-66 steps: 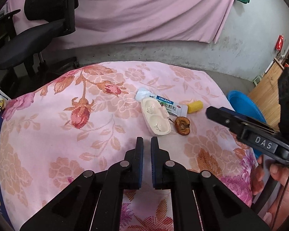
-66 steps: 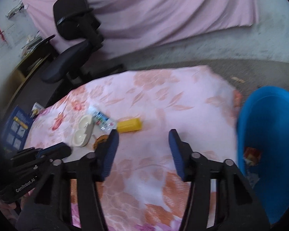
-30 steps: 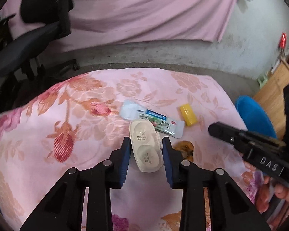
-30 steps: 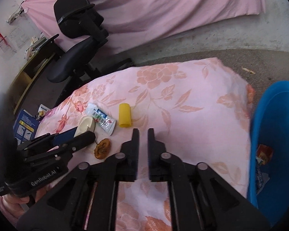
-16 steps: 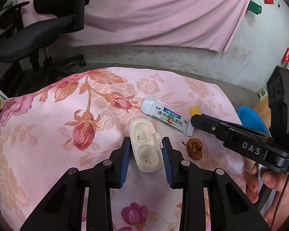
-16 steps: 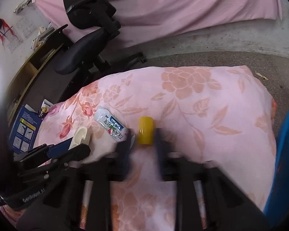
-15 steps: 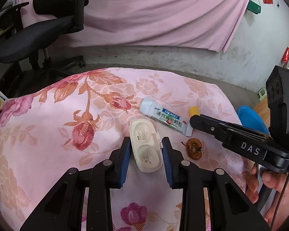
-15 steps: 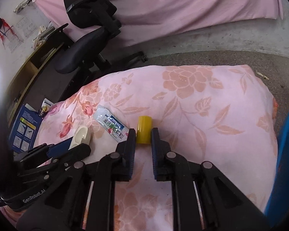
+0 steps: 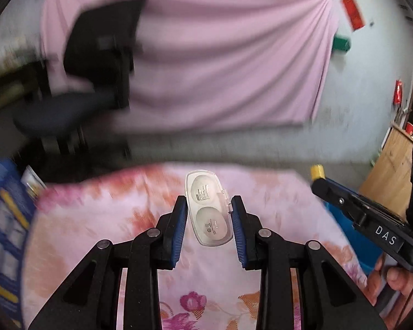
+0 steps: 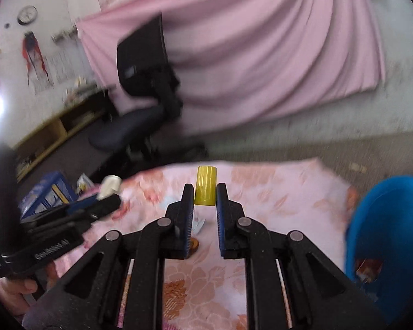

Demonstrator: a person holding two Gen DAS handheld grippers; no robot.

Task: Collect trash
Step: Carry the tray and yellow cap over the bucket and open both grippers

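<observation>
Your left gripper [image 9: 208,217] fingers clamp a clear two-well plastic case [image 9: 208,209], empty, lifted above the floral worktop [image 9: 96,220]. Your right gripper [image 10: 204,202] fingers pinch a yellow cap [image 10: 206,189]. Right of them, a blue bin [image 10: 388,233] holds wrappers.

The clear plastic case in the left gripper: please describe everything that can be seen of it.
The clear plastic case is a translucent, whitish oblong shell with rounded ends and two round hollows in a row, each bearing a small dark label. A small tab sticks out on its right edge. It looks like thin, stiff plastic, and seems empty. The left gripper holds it by its long sides between blue-padded fingers, its far end pointing away, lifted above the floral cloth.
</observation>
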